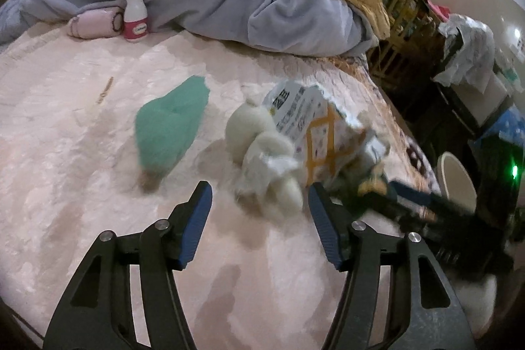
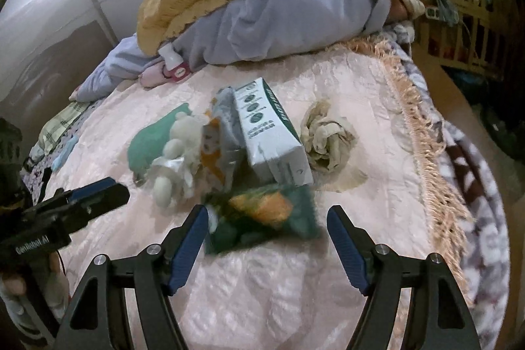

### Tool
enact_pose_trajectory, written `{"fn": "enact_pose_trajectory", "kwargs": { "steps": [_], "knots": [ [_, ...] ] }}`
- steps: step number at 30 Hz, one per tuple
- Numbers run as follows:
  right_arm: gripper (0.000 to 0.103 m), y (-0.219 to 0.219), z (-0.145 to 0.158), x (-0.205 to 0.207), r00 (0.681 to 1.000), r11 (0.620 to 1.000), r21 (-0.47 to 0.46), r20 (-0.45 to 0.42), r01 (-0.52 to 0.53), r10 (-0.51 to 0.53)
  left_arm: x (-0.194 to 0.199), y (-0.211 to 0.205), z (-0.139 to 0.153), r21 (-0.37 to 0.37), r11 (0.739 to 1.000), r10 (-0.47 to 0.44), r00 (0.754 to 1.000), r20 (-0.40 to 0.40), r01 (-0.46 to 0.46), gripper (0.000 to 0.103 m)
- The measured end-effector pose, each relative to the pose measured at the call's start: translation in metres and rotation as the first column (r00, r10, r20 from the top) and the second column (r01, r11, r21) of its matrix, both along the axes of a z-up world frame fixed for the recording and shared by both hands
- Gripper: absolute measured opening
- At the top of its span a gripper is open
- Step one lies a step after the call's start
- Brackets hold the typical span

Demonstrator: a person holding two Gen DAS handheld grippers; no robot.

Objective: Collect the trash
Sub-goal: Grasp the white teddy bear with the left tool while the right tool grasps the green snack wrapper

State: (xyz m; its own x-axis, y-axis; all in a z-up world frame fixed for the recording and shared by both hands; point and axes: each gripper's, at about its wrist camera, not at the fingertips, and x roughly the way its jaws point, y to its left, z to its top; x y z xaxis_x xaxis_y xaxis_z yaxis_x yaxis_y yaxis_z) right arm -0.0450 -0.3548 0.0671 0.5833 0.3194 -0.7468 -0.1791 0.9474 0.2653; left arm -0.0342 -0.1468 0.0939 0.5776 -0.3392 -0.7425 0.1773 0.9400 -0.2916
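— Right wrist view puts the green-and-orange wrapper (image 2: pixel 262 218) just ahead of the right gripper (image 2: pixel 267 214), lying between its spread blue pads on the pink bedspread (image 2: pixel 361 94). Nothing is gripped.

— How would it handle?

— I'd judge it light, thin and crinkly, probably slick, so a pinch on a raised fold or an edge should serve better than pressing flat. Beyond it leans the white-and-green carton (image 2: pixel 272 133), likely hollow and stiff; its narrow sides look the better hold. Further right of the fingers lies a crumpled beige wad (image 2: pixel 328 136), soft and easy to squeeze.

— And the left?

— The left gripper (image 1: pixel 261 195) is also wide open and empty, with the white plush toy (image 1: pixel 265 159) just past its fingertips and a torn printed box (image 1: pixel 308 120) behind that.

— What does each view add?

— Only the right shows the wad and the wrapper clearly. Only the left shows the pale bin (image 1: pixel 456 182) off to its right, beside the bed.
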Motion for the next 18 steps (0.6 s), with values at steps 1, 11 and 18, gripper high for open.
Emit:
{"fn": "enact_pose_trajectory", "kwargs": {
  "steps": [1,11,18],
  "knots": [
    [0.073,-0.001,-0.003,0.003,1.0,1.0,0.01,-0.01,0.007,-0.007,0.008,-0.003,-0.001,-0.004,1.0,0.01,1.0,-0.005,-0.01,0.061],
    [0.071,0.008,-0.012,0.015,0.999,1.0,0.0,-0.026,-0.021,0.021,0.057,-0.015,-0.039,-0.019,0.998,0.055,0.991,-0.124,-0.058,0.061],
    [0.029,0.01,-0.012,0.001,0.999,0.999,-0.01,0.006,-0.036,0.037,0.041,-0.009,-0.04,-0.033,0.999,0.01,0.994,-0.112,-0.013,0.026]
  ]
}}
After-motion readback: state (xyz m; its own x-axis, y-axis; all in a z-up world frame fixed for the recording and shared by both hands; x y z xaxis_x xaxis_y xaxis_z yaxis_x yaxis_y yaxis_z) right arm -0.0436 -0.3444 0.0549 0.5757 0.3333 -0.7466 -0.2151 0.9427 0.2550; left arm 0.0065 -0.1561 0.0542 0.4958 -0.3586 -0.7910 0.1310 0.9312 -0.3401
